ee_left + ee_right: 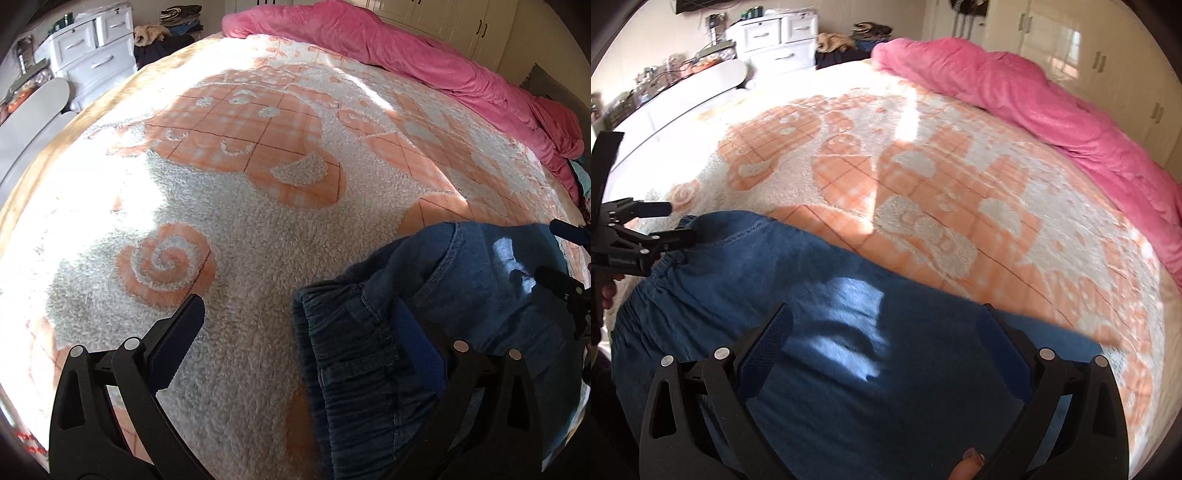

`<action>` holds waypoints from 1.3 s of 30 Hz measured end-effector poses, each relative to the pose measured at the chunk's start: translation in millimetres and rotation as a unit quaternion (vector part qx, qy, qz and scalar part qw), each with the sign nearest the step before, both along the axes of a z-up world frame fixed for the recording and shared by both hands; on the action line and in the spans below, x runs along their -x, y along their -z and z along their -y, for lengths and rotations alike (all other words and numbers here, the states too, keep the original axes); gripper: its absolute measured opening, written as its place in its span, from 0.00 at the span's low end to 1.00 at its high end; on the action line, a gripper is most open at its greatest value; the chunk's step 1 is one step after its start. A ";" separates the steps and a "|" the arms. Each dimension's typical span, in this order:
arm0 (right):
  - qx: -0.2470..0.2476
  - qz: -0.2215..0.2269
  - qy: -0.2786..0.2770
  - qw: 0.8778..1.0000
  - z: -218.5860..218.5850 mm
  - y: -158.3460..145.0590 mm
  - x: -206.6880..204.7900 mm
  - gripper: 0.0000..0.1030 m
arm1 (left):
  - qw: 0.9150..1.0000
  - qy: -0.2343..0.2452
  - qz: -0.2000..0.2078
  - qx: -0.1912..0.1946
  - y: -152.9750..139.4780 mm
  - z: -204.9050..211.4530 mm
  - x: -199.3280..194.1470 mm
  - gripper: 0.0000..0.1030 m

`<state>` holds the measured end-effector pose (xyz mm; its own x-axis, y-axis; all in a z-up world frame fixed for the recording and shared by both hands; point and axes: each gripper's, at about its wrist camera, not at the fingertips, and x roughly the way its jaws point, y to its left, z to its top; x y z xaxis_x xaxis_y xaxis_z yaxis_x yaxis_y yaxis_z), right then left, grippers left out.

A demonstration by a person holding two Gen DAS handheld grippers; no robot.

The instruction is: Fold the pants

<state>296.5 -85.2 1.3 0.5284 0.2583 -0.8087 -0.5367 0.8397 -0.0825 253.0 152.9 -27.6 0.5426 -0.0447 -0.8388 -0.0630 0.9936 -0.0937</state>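
So the blue denim pants are lying in a bunched heap on the fuzzy peach-and-white blanket that covers the bed, right at the near edge of it. I'll place everything off the pants.

The elastic waistband end is the left edge of the heap, gathered and puckered, and it drops straight onto bare blanket. The far edge of the pants runs as a fairly clean line across the blanket; a stitched seam shows along it near the waistband.

Left gripper sits at the waistband end, jaws spread wide, one finger over the denim and the other out over blanket. Not pinching anything. In the right wrist view you can see it poking in from the side, tips at the waistband.

Right gripper hovers over the middle of the pants, jaws also spread wide with just denim showing between them, nothing clamped. That view is a bit motion-blurred, so I can't tell if the fingers touch the cloth.

Beyond the pants there's a big open stretch of blanket, all the way to a rolled-up pink duvet along the far side. White drawers stand well past the bed's far corner, with some clothes piled next to them.
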 end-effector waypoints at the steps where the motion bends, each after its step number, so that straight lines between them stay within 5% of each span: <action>1: 0.005 0.001 -0.002 1.000 -2.6 0.8 -4.2 0.96 | 1.000 0.002 0.000 0.006 2.1 -0.7 -1.2 0.92; 6: 0.054 -0.003 -0.046 0.997 -23.4 14.3 -27.3 0.96 | 1.000 0.012 0.011 0.001 7.7 1.4 -9.4 0.86; 9: 0.072 -0.014 -0.051 0.996 -28.5 23.9 -40.0 0.96 | 0.999 0.034 0.011 -0.014 10.3 12.1 -10.6 0.69; 11: 0.070 -0.018 -0.066 0.995 -30.8 26.6 -41.4 0.96 | 0.998 0.057 0.014 -0.008 7.3 17.6 -10.2 0.38; 20: 0.101 -0.006 -0.131 0.986 -56.9 30.3 -37.5 0.95 | 0.994 0.087 0.061 0.012 -25.8 19.9 11.6 0.27; 25: 0.105 0.007 -0.153 0.983 -66.2 34.0 -32.3 0.86 | 0.991 0.109 0.081 0.009 -37.5 26.7 29.8 0.26; 27: 0.090 -0.005 -0.159 0.983 -67.8 36.7 -30.0 0.66 | 0.989 0.120 0.082 -0.001 -39.2 33.0 34.5 0.25; 29: 0.069 -0.014 -0.165 0.984 -68.5 35.7 -22.9 0.36 | 0.989 0.125 0.084 -0.012 -38.8 36.7 37.5 0.25; 32: 0.072 0.010 -0.164 0.984 -69.7 29.3 -4.6 0.12 | 0.990 0.115 0.082 -0.011 -34.7 30.6 36.5 0.25; 39: -0.013 0.062 -0.122 0.991 -33.8 -15.8 41.1 0.08 | 0.989 0.110 0.099 0.001 -44.4 26.7 54.6 0.25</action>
<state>255.4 -51.4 17.1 0.5424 0.4107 -0.7329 -0.7109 0.6892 -0.1400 198.4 126.2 16.8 0.6737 -0.1810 -0.7165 0.1741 0.9811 -0.0842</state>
